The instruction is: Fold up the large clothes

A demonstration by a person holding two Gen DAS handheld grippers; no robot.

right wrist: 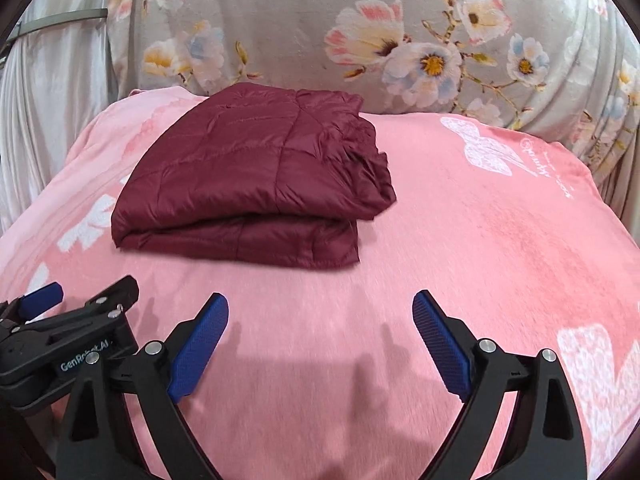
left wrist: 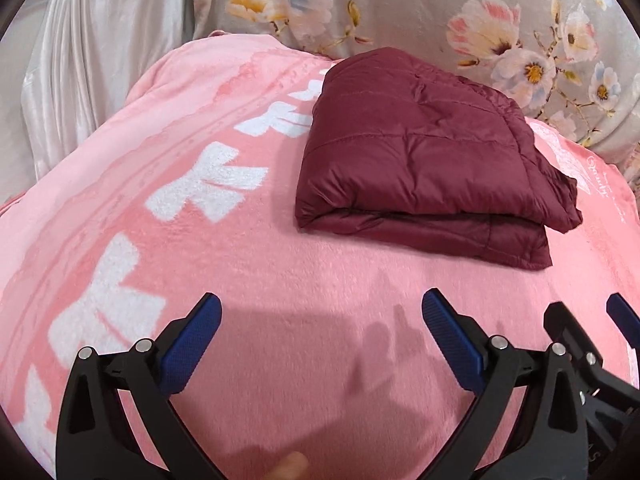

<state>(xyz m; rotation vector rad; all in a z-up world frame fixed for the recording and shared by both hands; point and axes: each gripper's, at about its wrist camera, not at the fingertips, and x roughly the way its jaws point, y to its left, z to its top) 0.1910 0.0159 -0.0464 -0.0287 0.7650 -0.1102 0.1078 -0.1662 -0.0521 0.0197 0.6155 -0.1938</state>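
Both tongs hang spread wide over the near part of the bed, gripping nothing: the left tongs (left wrist: 322,306) and the right tongs (right wrist: 320,308) sit side by side, each pair's blue pads (left wrist: 192,350) well apart. One maroon quilted jacket (left wrist: 424,160) lies folded into a thick bundle on the pink blanket (left wrist: 280,280), toward the far edge of the bed, apart from both tongs. One flowered cushion (right wrist: 360,32) stands behind it. The left view shows a row of large white letters (left wrist: 208,184) along the blanket's left side; the right view shows a white butterfly print (right wrist: 480,148) near the far right corner.
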